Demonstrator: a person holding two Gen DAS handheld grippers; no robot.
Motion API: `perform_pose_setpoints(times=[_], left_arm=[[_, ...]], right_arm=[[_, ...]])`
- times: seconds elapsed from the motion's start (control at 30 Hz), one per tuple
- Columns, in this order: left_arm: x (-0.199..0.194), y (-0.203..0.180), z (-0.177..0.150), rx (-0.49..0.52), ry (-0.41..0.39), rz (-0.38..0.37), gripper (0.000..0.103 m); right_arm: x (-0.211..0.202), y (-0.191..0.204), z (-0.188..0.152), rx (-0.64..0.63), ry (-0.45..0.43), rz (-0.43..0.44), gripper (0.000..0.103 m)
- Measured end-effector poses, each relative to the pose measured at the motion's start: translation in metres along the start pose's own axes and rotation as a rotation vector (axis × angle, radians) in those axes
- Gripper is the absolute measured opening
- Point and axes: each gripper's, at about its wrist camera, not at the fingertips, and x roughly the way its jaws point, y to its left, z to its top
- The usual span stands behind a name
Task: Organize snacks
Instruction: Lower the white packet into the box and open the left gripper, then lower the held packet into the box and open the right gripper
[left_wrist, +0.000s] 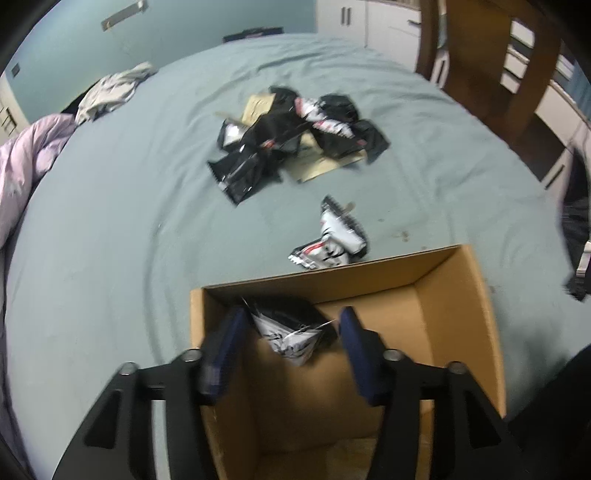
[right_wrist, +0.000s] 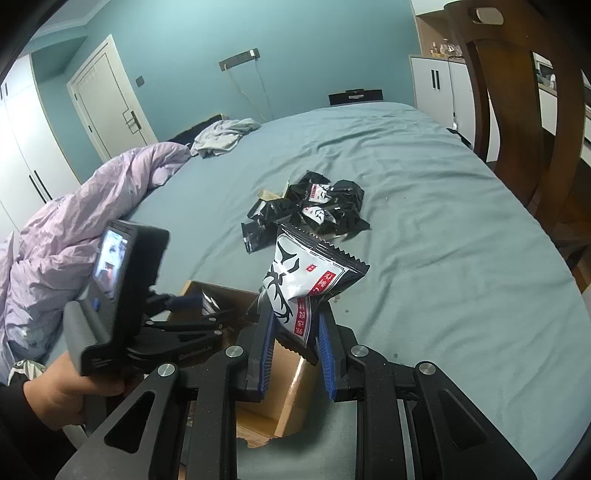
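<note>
An open cardboard box (left_wrist: 332, 277) stands on the bed, below my left gripper (left_wrist: 293, 314). The left gripper is open, its blue pads apart on either side of a black-and-white snack packet (left_wrist: 291, 336) that sits inside the box without touching them. Another packet (left_wrist: 332, 240) lies on the sheet just beyond the box. A pile of black packets (left_wrist: 288, 144) rests farther off on flat cardboard (left_wrist: 321, 166). My right gripper (right_wrist: 295, 310) is shut on a white-and-black packet (right_wrist: 306, 273), held upright above the box (right_wrist: 291, 387). A hand holds the left gripper (right_wrist: 207, 314) over the box's left side.
A grey-blue sheet (right_wrist: 443, 221) covers the bed. A crumpled purple duvet (right_wrist: 74, 229) lies at the left, with grey clothing (right_wrist: 221, 138) behind it. A wooden chair (right_wrist: 517, 110) stands at the right edge. White cabinets line the far wall.
</note>
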Motion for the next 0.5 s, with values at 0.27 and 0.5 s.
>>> perform_pose_setpoints(times=[0.27, 0.5], left_arm=[[-0.065, 0.028, 0.005, 0.005, -0.095, 0.029, 0.076], [-0.087, 0.080, -0.019, -0.015, -0.095, 0.026, 0.079]], right_arm=[[0.001, 0.001, 0.001, 0.006, 0.030, 0.007, 0.020], [0.035, 0.026, 0.008, -0.006, 0.227, 0.078, 0.020]])
